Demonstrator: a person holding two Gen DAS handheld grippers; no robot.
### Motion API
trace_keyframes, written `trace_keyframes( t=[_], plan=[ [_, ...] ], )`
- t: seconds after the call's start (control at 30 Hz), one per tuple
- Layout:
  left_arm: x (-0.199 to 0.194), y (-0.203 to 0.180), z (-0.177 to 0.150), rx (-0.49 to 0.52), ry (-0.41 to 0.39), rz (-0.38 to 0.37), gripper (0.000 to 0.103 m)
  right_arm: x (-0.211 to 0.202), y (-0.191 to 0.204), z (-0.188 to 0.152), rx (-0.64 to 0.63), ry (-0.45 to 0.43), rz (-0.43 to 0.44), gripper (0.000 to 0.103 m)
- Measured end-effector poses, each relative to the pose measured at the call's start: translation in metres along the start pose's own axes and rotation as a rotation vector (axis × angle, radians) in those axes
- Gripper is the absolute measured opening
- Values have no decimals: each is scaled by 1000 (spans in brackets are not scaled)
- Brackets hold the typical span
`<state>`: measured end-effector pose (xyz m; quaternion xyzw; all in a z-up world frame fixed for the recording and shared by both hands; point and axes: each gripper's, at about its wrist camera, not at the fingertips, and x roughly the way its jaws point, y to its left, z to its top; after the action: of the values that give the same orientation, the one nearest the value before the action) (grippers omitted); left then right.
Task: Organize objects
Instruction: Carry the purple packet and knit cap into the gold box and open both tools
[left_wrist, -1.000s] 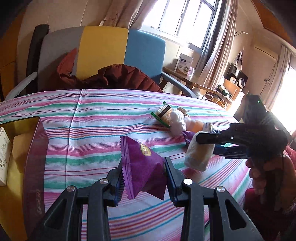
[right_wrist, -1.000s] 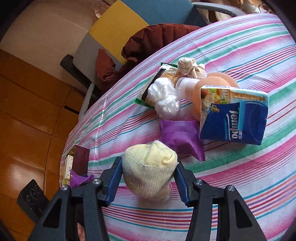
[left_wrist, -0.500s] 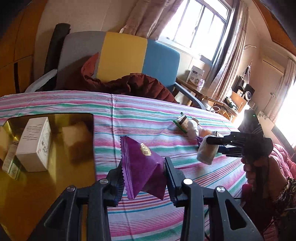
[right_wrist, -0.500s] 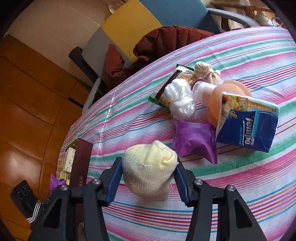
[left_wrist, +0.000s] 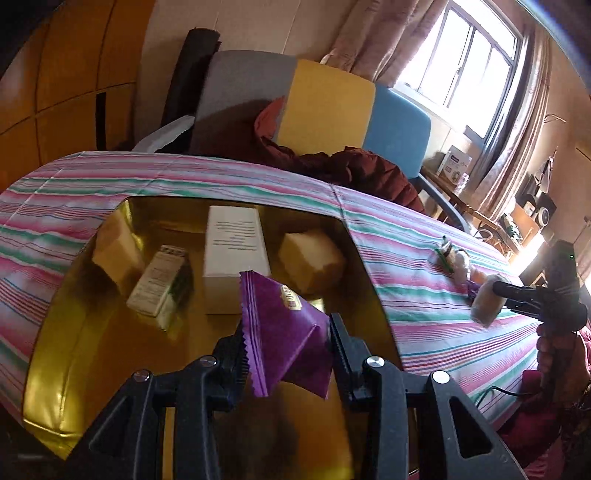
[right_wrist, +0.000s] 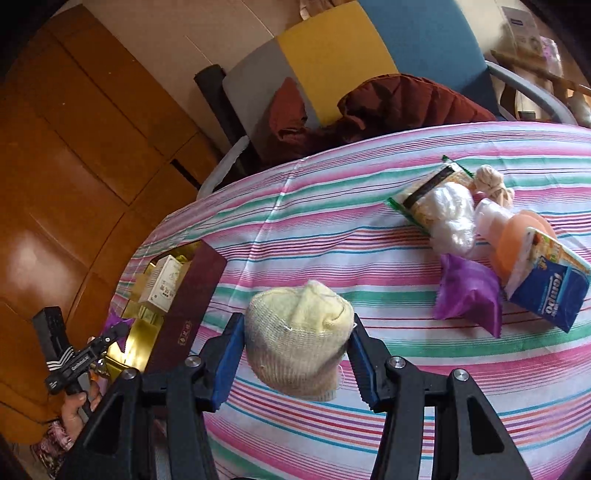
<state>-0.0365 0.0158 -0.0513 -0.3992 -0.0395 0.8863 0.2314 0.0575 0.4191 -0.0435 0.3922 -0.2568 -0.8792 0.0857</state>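
Left tongs (left_wrist: 286, 345): clenched on purple packet (left_wrist: 284, 328), above gold box (left_wrist: 59, 369). Right tongs (right_wrist: 295, 360): gripping yellow sock (right_wrist: 297, 350), above striped worktop (right_wrist: 332, 236). Advised: lower packet into bare space beside white carton (left_wrist: 234, 258), then release.

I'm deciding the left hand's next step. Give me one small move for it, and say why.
Probably lower the purple packet a little into the gold-lined box and then open the fingers. The left gripper holds it pinched above the box's open interior, in front of the white carton, over bare lining.
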Motion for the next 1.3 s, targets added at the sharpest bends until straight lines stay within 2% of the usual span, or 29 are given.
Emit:
trace_keyframes(
  t=[0.2, 0.37, 0.7, 0.77, 0.83, 0.93, 1.17, 1.3],
  plan=[
    [0, 44, -3, -41, 56, 100, 39, 10, 43, -3, -32, -3, 86, 54],
    [5, 68, -6, -84, 100, 149, 39, 19, 85, -6, -71, 7, 165, 54],
    [8, 94, -9, -156, 138, 181, 40, 53, 172, -20, -169, 80, 307, 54],
    [8, 93, -8, -148, 141, 220, 45, 60, 186, -24, -191, 97, 320, 54],
    [7, 94, -7, -149, 136, 238, 45, 68, 197, -27, -209, 112, 330, 54],
    [-4, 100, -5, -189, 88, 220, 45, 78, 209, -33, -222, 135, 343, 54],
    [-47, 110, -2, -296, -106, 274, 45, 110, 229, -47, -239, 212, 344, 54],
    [-58, 114, 6, -318, -160, 266, 45, 133, 237, -52, -234, 261, 311, 54]
  ],
)
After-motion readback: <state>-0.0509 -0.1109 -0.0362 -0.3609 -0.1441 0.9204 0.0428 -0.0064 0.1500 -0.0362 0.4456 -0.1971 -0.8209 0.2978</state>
